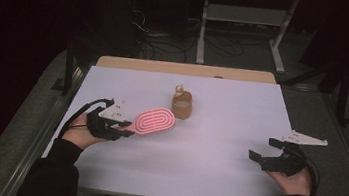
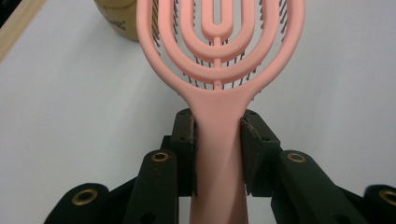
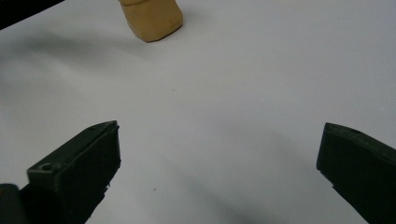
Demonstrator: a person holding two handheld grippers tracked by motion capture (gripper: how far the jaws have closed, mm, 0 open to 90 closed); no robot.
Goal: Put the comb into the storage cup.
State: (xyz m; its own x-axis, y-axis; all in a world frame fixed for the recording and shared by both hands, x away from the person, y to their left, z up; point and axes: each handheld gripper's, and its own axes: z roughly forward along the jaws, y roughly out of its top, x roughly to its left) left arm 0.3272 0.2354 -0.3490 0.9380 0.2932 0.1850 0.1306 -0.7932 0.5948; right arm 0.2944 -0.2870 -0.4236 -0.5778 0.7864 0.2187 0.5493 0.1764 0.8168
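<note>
A pink hairbrush with an oval, ringed head is held above the white table, left of centre. My left gripper is shut on its handle. In the left gripper view the black pads press both sides of the pink handle, and the hairbrush head points away toward a tan cup. That tan cup stands upright just right of the brush head. My right gripper rests open at the table's right side, with bare table between its fingers.
The tan cup appears far off in the right gripper view. A wooden strip runs along the table's far edge. Beyond it are a dark floor, cables and a white frame.
</note>
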